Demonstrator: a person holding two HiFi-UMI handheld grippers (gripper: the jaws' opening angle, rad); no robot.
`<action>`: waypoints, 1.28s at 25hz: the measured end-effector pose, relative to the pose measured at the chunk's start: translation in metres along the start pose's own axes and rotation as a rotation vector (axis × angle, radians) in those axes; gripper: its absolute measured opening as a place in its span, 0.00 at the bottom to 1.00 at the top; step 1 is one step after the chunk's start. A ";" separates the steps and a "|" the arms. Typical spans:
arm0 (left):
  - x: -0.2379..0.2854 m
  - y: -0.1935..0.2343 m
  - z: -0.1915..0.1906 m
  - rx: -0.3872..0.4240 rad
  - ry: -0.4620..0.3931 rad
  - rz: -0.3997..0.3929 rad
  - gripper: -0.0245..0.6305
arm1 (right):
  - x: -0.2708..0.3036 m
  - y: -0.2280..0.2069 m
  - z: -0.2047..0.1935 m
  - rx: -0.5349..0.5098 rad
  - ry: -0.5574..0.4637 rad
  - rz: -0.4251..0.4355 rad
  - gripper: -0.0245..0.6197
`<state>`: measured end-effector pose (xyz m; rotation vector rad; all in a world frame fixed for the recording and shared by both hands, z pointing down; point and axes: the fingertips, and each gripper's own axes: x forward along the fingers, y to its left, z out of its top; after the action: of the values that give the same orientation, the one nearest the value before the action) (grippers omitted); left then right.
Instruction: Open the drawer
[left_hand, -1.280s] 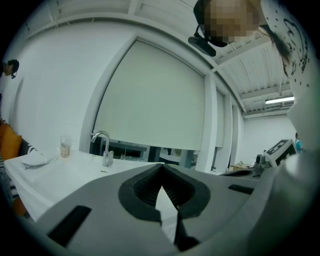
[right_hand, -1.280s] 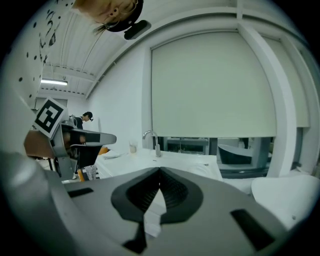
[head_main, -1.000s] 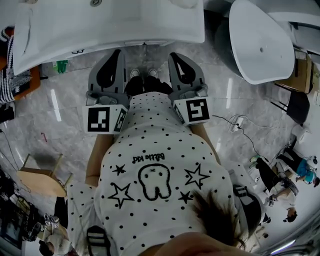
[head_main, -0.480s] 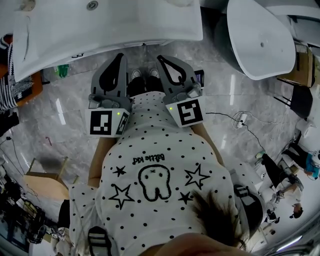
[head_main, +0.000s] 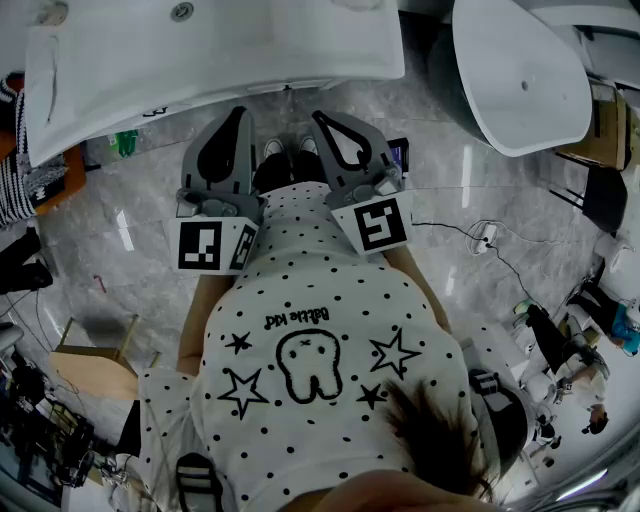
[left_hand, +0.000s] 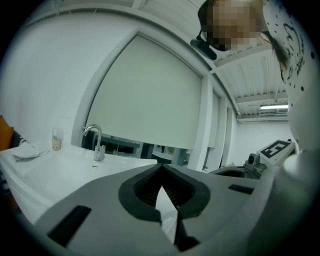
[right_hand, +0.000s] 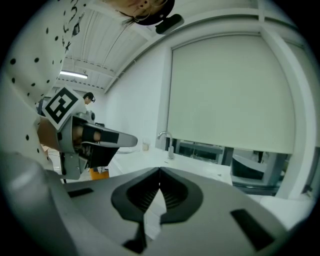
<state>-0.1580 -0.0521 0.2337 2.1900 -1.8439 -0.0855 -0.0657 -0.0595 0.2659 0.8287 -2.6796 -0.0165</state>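
Note:
No drawer shows in any view. In the head view my left gripper (head_main: 238, 112) and right gripper (head_main: 318, 117) are held side by side in front of the person's dotted shirt. Both point at the front edge of a white washbasin counter (head_main: 200, 60). Both are shut with nothing between the jaws. In the left gripper view the left gripper (left_hand: 161, 166) has its tips together, with the counter's tap (left_hand: 94, 139) beyond at the left. In the right gripper view the right gripper (right_hand: 160, 171) is likewise shut, and the tap (right_hand: 168, 142) stands ahead of it.
A large white oval tub (head_main: 520, 80) stands at the upper right. A wooden stool (head_main: 88, 352) sits at the lower left on the grey marble floor. A cable with a power strip (head_main: 484, 240) lies at the right, where other people stand by the edge.
The right gripper has turned a little, its tip swinging left toward the left gripper. The left gripper has stayed in place, and both have stayed shut.

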 end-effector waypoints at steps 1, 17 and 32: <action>0.000 0.000 0.000 -0.002 0.000 0.000 0.04 | 0.000 0.000 0.000 0.001 -0.001 -0.001 0.06; -0.002 0.002 -0.003 -0.018 0.003 0.008 0.04 | -0.003 -0.003 -0.005 0.026 0.010 -0.008 0.06; -0.002 0.018 -0.001 -0.045 0.021 0.063 0.04 | -0.007 -0.023 -0.036 0.073 0.094 -0.082 0.06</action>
<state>-0.1753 -0.0529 0.2384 2.0933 -1.8790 -0.0898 -0.0358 -0.0718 0.2951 0.9382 -2.5703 0.0990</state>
